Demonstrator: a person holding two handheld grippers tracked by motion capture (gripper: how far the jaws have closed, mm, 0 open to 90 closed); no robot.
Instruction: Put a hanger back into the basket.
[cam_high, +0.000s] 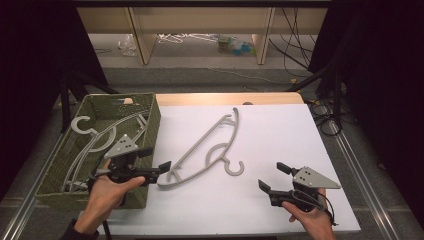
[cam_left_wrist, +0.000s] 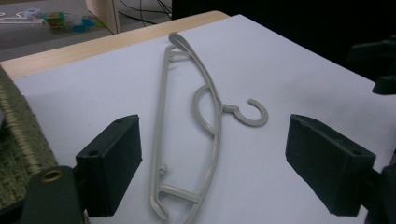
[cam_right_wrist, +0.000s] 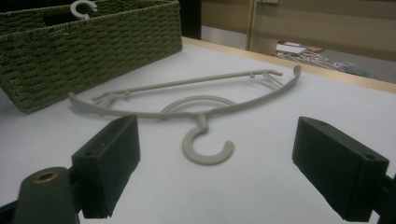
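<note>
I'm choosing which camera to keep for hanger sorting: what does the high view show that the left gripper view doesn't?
High view: a second hanger lying inside the basket, and both hands with the left gripper and right gripper, jaws open. Left gripper view: a close look at the hanger's hook. Both: the grey hanger flat on the white table, ungripped.

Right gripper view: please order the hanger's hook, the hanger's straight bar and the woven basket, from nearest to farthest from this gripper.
1. Hook, just ahead, between the open jaws.
2. Straight bar, behind the hook.
3. Woven basket, far left, on the table's edge.
</note>
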